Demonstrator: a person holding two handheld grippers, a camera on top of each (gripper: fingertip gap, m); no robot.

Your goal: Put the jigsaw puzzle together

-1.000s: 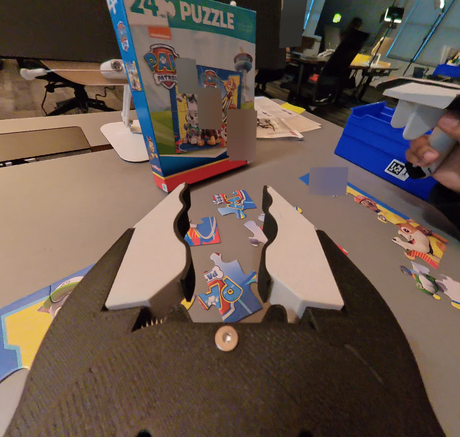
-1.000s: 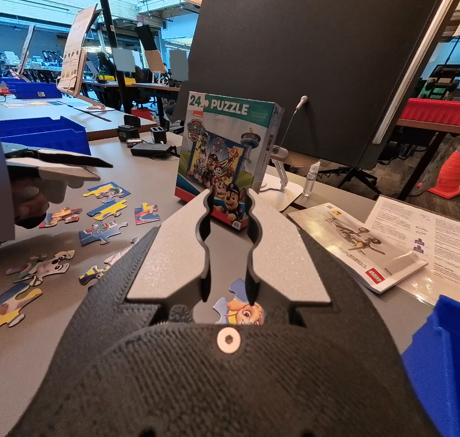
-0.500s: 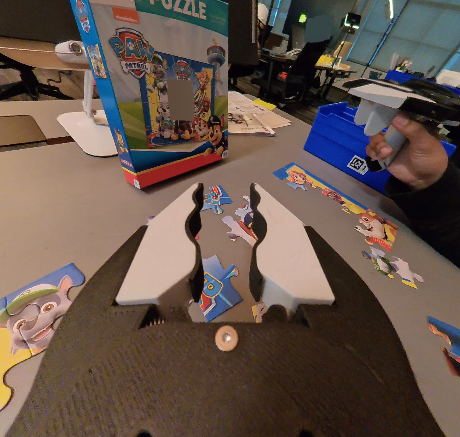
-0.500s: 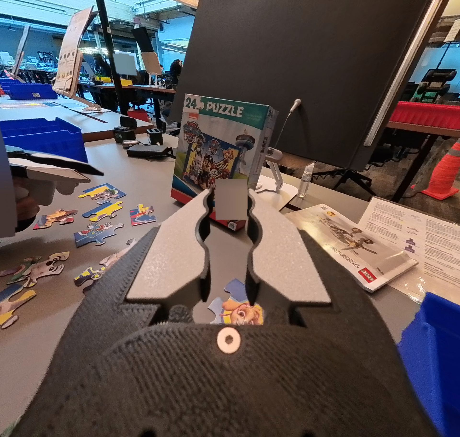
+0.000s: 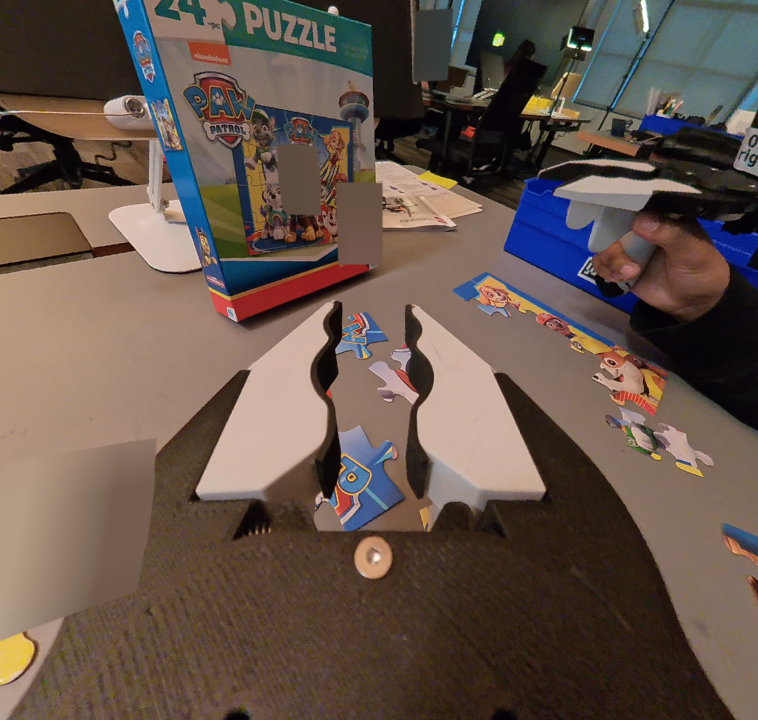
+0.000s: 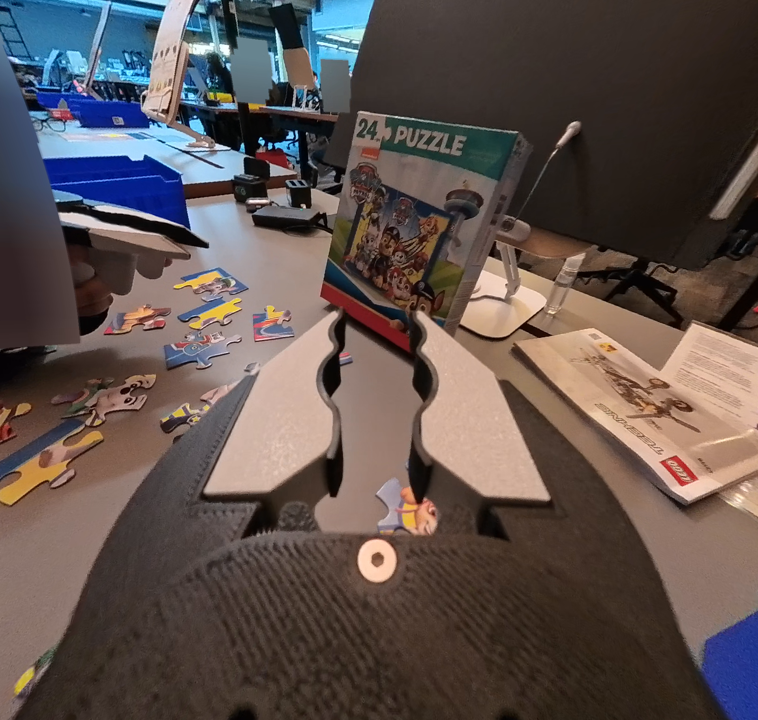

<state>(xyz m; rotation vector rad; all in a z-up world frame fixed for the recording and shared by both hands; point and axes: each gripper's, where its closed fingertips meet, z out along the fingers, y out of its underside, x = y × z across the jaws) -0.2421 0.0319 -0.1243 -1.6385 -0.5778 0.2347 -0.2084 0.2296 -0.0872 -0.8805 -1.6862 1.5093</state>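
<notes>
My left gripper [image 5: 373, 310] hovers over the grey table [image 5: 102, 351], open and empty, with bare table showing between its pads. Below it lie a blue lettered puzzle piece [image 5: 361, 483], a blue, red and yellow piece [image 5: 361, 335] and a white piece [image 5: 393, 380]. My right gripper [image 6: 376, 314] is open and empty too; a piece with a pup [image 6: 406, 507] lies on the table under its base. The puzzle box [image 5: 262, 146] stands upright just beyond both grippers, and it shows in the right wrist view [image 6: 418, 224] as well. Each gripper shows in the other's view, held level above the table.
A joined strip of pieces [image 5: 553, 322] lies right of the left gripper. Loose pieces [image 6: 197, 347] are scattered left of the right one. A blue bin [image 5: 545, 240], a booklet [image 6: 640, 413], a white stand base [image 6: 508, 310] and a small clear bottle [image 6: 564, 286] are nearby. Left tips to right tips: about 20 cm. To reach the blue lettered puzzle piece [image 5: 361, 483] in a straight line is about 11 cm for my left fingers, about 25 cm for my right. Look for it in the right wrist view [image 6: 190, 352] too.
My left gripper's jaws have narrowed over the blue lettered piece without taking hold of it. My right gripper's jaws have widened a little and it has shifted slightly left.
</notes>
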